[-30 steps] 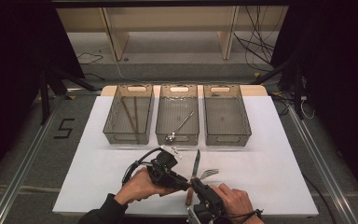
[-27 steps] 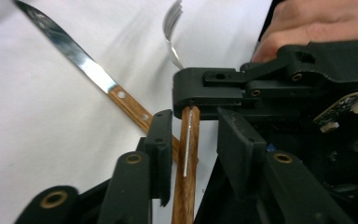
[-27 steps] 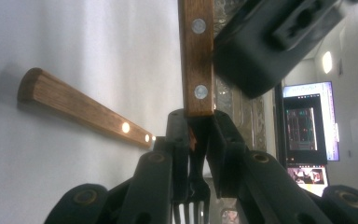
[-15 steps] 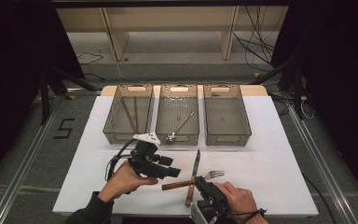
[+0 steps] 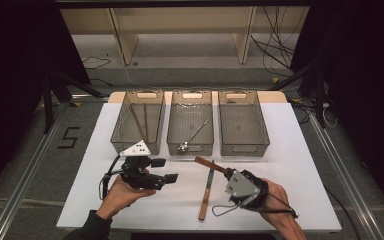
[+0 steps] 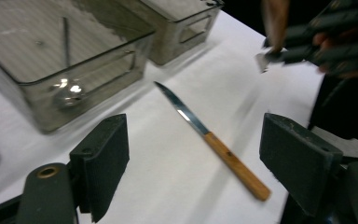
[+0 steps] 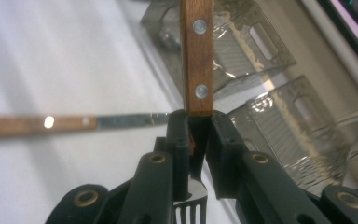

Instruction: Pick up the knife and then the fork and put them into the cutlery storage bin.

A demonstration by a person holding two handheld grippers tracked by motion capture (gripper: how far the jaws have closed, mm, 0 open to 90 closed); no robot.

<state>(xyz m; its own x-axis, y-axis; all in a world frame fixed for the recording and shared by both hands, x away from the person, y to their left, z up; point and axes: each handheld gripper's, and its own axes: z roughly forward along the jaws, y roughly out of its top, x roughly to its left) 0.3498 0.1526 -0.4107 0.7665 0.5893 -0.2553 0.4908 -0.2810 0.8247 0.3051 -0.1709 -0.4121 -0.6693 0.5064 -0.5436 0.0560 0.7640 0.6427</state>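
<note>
While R tongs (image 5: pixel 223 171) pinch fork (image 5: pixel 211 164), L tongs (image 5: pixel 172 171) gape.

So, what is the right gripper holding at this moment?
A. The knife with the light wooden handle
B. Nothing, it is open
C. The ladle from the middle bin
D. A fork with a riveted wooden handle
D: in the right gripper view the right gripper is shut on the fork, riveted wooden handle pointing away and tines showing below, while the knife lies on the table.

Dark room; grey floor (image 5: pixel 40 165); pale shelf unit (image 5: pixel 180 35) behind, possibly wooden.
</note>
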